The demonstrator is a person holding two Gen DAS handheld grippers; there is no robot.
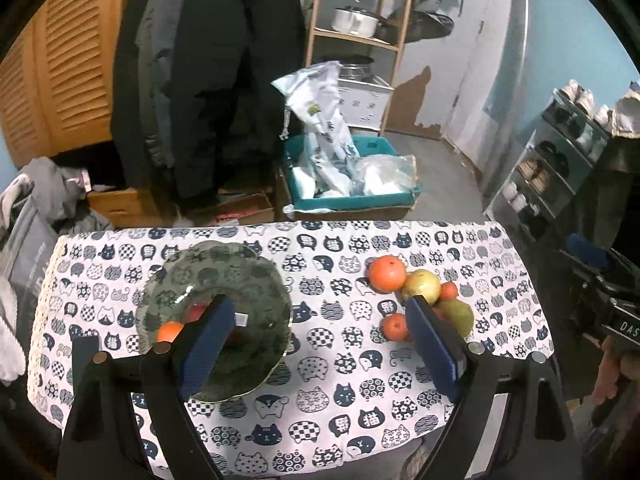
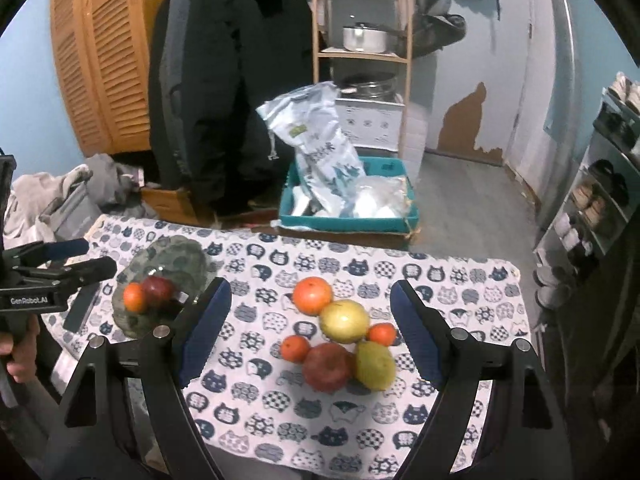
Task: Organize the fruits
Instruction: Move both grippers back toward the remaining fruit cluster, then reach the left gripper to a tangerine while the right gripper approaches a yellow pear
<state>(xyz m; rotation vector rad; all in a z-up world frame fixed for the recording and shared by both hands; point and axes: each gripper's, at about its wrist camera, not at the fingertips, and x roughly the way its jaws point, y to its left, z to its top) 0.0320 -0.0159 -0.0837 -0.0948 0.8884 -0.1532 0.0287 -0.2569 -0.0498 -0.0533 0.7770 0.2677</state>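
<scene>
Hovering with fingers spread and empty, the right gripper (image 2: 310, 332) frames the fruit pile (image 2: 342, 334) at centre; the left gripper (image 1: 320, 344), likewise open, hangs beside the glass plate (image 1: 256, 280), probably the destination.

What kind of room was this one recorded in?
Most likely a lived-in home, perhaps an entryway or utility corner: dark coats hang by a louvred wooden wardrobe, a wooden shelf holds a cooking pot, and shoes fill a rack on the right.
</scene>
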